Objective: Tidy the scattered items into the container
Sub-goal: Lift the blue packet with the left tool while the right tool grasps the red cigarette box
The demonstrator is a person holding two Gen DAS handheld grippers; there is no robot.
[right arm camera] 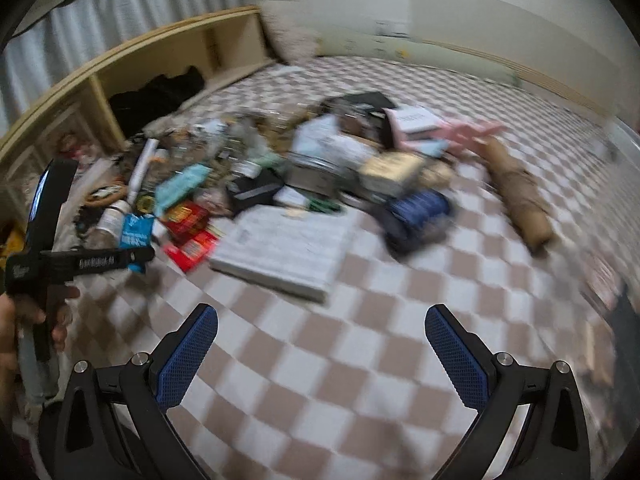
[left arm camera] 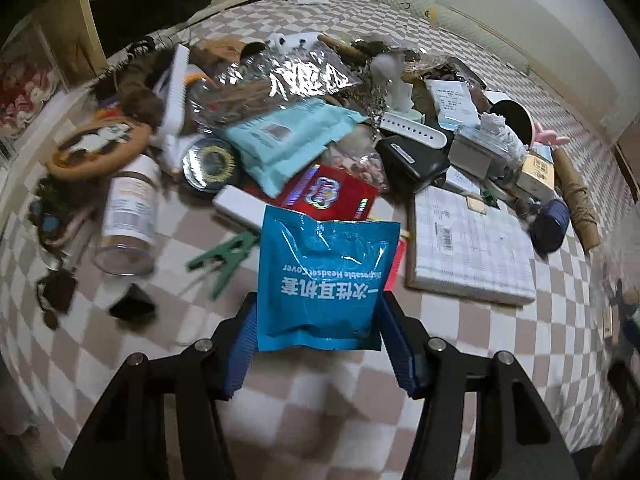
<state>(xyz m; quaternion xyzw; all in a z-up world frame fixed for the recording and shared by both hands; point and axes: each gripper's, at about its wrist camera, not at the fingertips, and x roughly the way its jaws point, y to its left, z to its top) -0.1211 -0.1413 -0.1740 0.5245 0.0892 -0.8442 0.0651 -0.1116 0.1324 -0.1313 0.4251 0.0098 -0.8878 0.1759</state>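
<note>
My left gripper (left arm camera: 318, 320) is shut on a blue foil packet (left arm camera: 326, 276) printed "Disposable Headset Cover" and holds it above the checkered bedspread (left arm camera: 320, 400). The packet also shows small in the right wrist view (right arm camera: 136, 232), with the left gripper's body (right arm camera: 60, 256) in a hand at the left. My right gripper (right arm camera: 320, 328) is open and empty above bare bedspread. A heap of scattered items lies beyond: a red box (left arm camera: 332, 196), a teal pouch (left arm camera: 288, 140), a clear jar (left arm camera: 130, 212), a green clip (left arm camera: 224, 256). No container is clearly seen.
A flat white checked box (left arm camera: 472, 248) lies right of the packet. A dark blue roll (right arm camera: 416, 212) and a brown paper roll (right arm camera: 520, 196) lie to the right. A wooden shelf unit (right arm camera: 160, 60) runs along the far left. Pillows and a wall lie behind the heap.
</note>
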